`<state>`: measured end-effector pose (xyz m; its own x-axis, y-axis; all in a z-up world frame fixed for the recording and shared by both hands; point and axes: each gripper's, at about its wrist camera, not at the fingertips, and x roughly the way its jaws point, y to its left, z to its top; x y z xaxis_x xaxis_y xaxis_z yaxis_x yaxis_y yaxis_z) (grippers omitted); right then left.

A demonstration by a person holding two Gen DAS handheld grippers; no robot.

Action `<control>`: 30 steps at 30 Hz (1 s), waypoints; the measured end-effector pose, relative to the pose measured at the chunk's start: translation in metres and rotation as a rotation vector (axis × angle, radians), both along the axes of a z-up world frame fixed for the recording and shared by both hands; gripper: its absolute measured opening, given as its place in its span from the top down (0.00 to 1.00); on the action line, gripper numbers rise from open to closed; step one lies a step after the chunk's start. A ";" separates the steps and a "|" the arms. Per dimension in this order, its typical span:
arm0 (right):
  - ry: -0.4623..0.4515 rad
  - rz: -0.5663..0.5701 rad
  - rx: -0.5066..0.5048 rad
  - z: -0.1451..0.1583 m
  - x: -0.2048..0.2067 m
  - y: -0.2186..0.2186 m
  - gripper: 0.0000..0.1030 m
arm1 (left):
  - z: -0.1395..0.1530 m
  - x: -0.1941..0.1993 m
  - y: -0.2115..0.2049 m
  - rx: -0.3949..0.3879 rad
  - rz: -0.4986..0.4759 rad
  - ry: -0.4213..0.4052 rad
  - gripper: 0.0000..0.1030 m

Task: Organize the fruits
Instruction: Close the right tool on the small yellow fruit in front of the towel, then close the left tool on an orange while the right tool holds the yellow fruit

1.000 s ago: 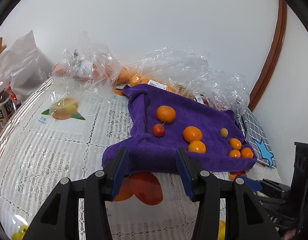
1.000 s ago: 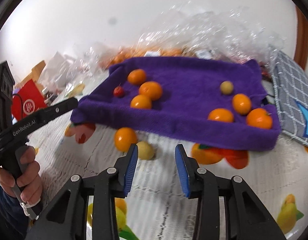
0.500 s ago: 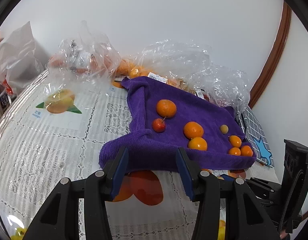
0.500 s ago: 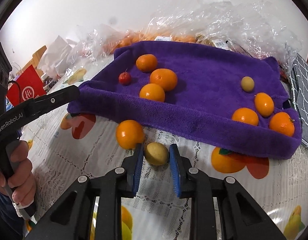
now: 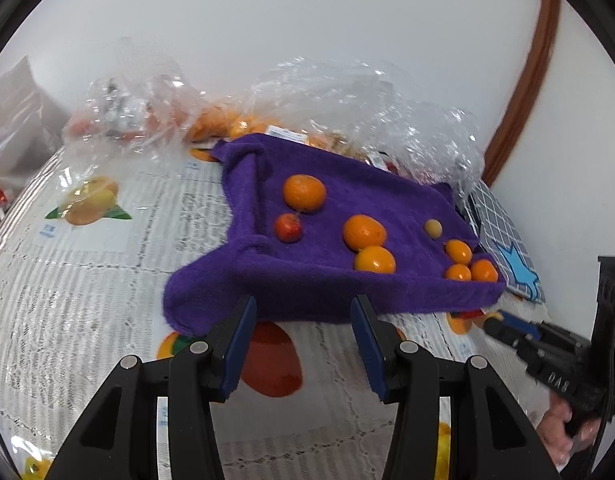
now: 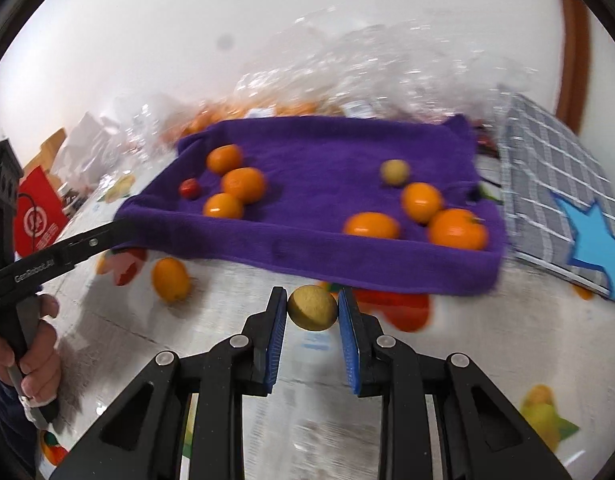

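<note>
A small yellow-green fruit [image 6: 312, 307] is clamped between the blue pads of the right tool [image 6: 312, 312], just in front of the near edge of the purple towel [image 6: 327, 184]. The towel is spread on the table [image 6: 227, 320], which is covered with a lace-patterned, fruit-printed cloth. On the towel, three oranges [image 6: 243, 185] and a small red fruit [image 6: 190, 188] are grouped at the left; at the right, three more oranges [image 6: 458, 229] are gathered, with a pale green fruit [image 6: 394, 171] just behind them. One loose orange [image 6: 171, 279] is seen on the table, off the towel, near its left front corner. The left tool [image 5: 303, 334] is held apart from the fruit, its jaws spread with nothing between them, poised before the towel's front edge. Crumpled clear plastic bags [image 5: 347, 104] are piled behind the towel, and a checked cloth [image 6: 555, 184] with a blue star lies at its right.
</note>
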<state>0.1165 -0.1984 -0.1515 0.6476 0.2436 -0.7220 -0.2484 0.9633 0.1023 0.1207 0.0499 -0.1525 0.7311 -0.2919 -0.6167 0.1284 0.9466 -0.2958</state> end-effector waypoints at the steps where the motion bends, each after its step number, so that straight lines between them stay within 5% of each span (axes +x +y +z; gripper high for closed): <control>1: -0.006 -0.019 -0.002 0.001 -0.002 -0.009 0.75 | -0.001 0.000 -0.003 -0.003 -0.015 0.005 0.54; 5: -0.010 -0.069 0.013 0.001 -0.006 -0.035 0.75 | -0.003 -0.004 -0.017 -0.043 -0.086 0.033 0.54; 12: -0.026 -0.108 0.010 0.001 -0.010 -0.055 0.75 | -0.010 0.001 -0.055 0.004 -0.141 0.090 0.54; 21: -0.023 -0.116 0.024 -0.005 -0.018 -0.066 0.75 | -0.019 0.010 -0.064 0.041 -0.096 0.135 0.57; 25: -0.019 -0.122 0.037 -0.007 -0.020 -0.070 0.75 | -0.020 0.008 -0.065 0.060 -0.088 0.134 0.69; 30: -0.019 -0.129 0.044 -0.007 -0.020 -0.072 0.75 | -0.018 0.002 -0.063 0.055 -0.085 0.122 0.69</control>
